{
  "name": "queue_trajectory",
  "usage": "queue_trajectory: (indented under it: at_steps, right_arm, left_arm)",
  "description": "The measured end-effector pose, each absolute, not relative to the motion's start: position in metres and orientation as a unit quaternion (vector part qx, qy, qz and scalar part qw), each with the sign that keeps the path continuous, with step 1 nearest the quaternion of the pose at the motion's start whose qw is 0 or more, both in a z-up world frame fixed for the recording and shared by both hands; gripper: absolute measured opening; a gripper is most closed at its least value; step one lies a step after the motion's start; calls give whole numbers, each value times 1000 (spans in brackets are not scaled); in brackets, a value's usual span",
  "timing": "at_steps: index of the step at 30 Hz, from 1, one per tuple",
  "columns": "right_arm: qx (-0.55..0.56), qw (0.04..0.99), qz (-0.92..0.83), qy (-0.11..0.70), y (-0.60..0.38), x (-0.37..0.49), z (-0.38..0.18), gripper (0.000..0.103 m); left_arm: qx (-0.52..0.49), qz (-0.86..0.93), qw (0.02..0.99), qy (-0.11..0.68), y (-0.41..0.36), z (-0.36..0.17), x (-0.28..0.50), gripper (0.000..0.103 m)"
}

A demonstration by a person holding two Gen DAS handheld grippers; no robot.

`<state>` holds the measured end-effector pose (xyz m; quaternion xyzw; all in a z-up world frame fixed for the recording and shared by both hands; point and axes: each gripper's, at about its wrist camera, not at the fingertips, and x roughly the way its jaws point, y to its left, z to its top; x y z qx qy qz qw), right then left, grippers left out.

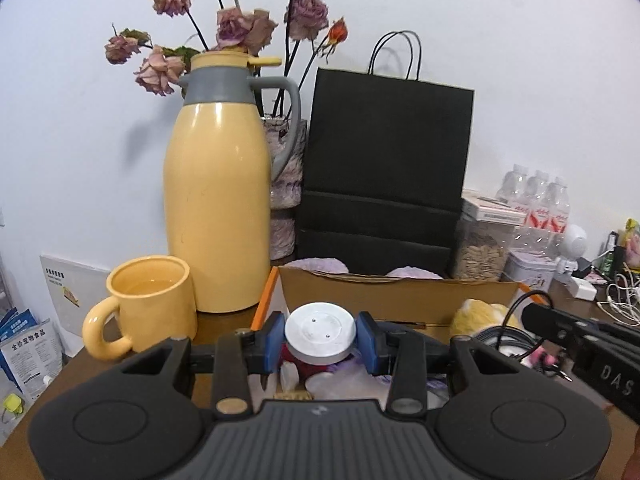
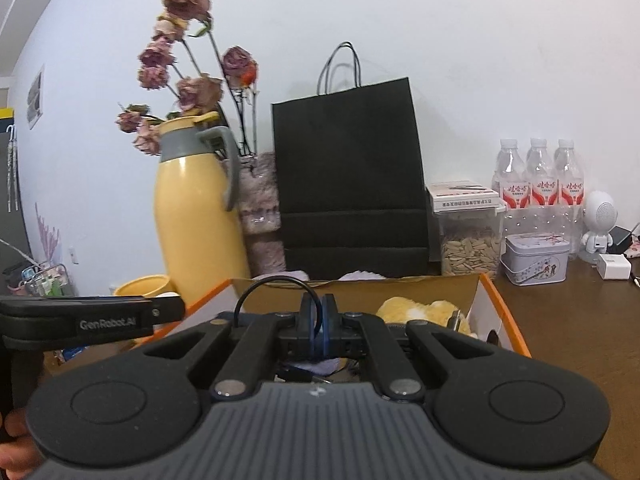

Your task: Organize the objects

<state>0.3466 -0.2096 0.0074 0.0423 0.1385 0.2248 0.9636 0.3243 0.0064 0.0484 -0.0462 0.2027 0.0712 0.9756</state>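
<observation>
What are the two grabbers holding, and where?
The left gripper pinches a jar by its silver lid. The right gripper clamps a black cable at its loop.

You have a small round jar (image 1: 319,338) with a flat silver lid and a dark red body pinched upright between the 2 blue pads (image 1: 273,340), above the open cardboard box (image 1: 400,294) with orange edges. A thin black cable (image 2: 276,286) loops up from your other pair of pads, which are closed on it over the same box. Inside the box lie a yellow plush toy (image 2: 420,310) and pale purple fluffy items (image 1: 318,264).
</observation>
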Motion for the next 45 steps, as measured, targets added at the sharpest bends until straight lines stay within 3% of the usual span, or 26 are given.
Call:
queue_trajectory:
  at_steps: [12,14,15,16,19,21,45]
  right_arm:
    - [20,957,224,185,-200,402,-8,8]
    - [18,957,215,195,-200,406,-9,25]
    - [17,958,209,196,-201,406,-9,53]
    - [17,960,204,193,-203,405,-8,73]
    - [13,963,199,184,-206,402,-4,85]
    - [19,963,201,179,-209,401,-2,102]
    - [6,962,197,191,-232,323,13,103]
  left_arm:
    - [-27,56,974,216,16,40,368,41]
    - [-26,53,974,217,17,39,370,65]
    - [-25,53,975,214,17,39,370,85]
    - [-25,56,976,208,17,40,369,96]
    - [-29,57,980,189,18,43,364,101]
    - [-30,58,980,187,18,45,363,102]
    - [-38,50,979,196,0,58,276,103]
